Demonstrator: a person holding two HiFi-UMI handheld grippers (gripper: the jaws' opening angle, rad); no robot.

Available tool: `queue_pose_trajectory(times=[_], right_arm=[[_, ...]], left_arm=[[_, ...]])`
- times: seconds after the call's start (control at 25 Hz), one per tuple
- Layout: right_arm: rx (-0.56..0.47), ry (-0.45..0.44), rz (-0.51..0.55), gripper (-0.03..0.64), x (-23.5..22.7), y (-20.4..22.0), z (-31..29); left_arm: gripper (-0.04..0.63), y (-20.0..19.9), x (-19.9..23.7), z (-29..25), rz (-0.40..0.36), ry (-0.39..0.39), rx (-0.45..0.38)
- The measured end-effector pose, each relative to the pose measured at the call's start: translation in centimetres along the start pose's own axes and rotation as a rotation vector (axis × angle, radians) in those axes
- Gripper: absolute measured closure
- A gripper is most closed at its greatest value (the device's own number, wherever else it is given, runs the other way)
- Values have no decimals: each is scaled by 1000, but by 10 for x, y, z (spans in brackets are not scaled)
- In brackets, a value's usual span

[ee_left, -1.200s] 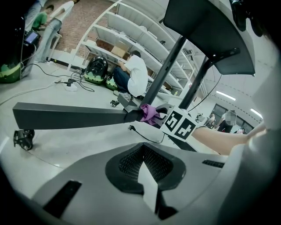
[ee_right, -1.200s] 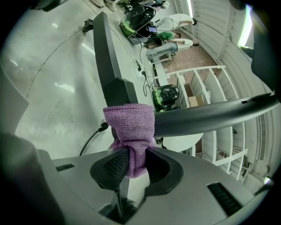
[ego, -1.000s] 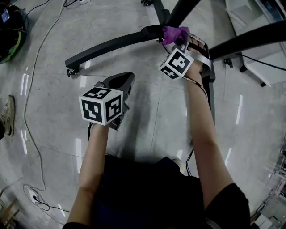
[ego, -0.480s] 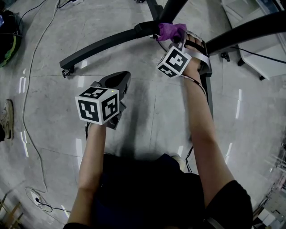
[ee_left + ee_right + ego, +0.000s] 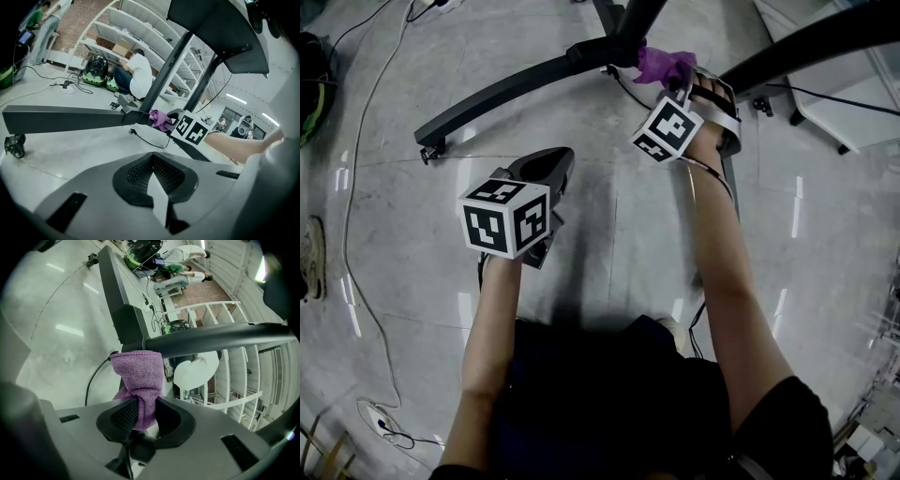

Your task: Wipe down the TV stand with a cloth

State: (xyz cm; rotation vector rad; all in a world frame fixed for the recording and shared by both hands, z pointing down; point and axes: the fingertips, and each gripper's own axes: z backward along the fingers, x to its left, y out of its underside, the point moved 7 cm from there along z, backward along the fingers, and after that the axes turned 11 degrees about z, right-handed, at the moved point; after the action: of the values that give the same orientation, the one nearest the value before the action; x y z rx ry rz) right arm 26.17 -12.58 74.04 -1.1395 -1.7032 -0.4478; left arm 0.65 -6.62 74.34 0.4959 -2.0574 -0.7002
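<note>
Right claw (image 5: 140, 418) grips the cloth (image 5: 139, 376), touching the stand (image 5: 123, 319) just ahead; steady pressure along it should wipe best. Left claw (image 5: 153, 180) is closed, empty.

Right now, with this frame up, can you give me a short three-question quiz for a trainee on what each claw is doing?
1. True or false: the left claw grips the purple cloth.
2. What is the cloth pressed against? A) the dark frame of the TV stand; B) a white shelf; C) the floor cable.
3. Fill in: the left claw's jaws are ___, with nothing between them.

Key: 1, false: the right claw grips it. 2, A. 3, together.
</note>
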Motion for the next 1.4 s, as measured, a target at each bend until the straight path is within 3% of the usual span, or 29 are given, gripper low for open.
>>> queue_pose_trajectory(times=[0.32, 0.76, 1.4], right_arm=[[47, -50, -28, 512, 4, 21, 4], [45, -101, 30, 511, 12, 24, 21], [28, -122, -51, 511, 21, 63, 55]], left_arm=[[588, 0, -7, 2, -14, 8, 1], [588, 1, -18, 12, -47, 20, 1], [588, 13, -52, 1, -114, 93, 52]])
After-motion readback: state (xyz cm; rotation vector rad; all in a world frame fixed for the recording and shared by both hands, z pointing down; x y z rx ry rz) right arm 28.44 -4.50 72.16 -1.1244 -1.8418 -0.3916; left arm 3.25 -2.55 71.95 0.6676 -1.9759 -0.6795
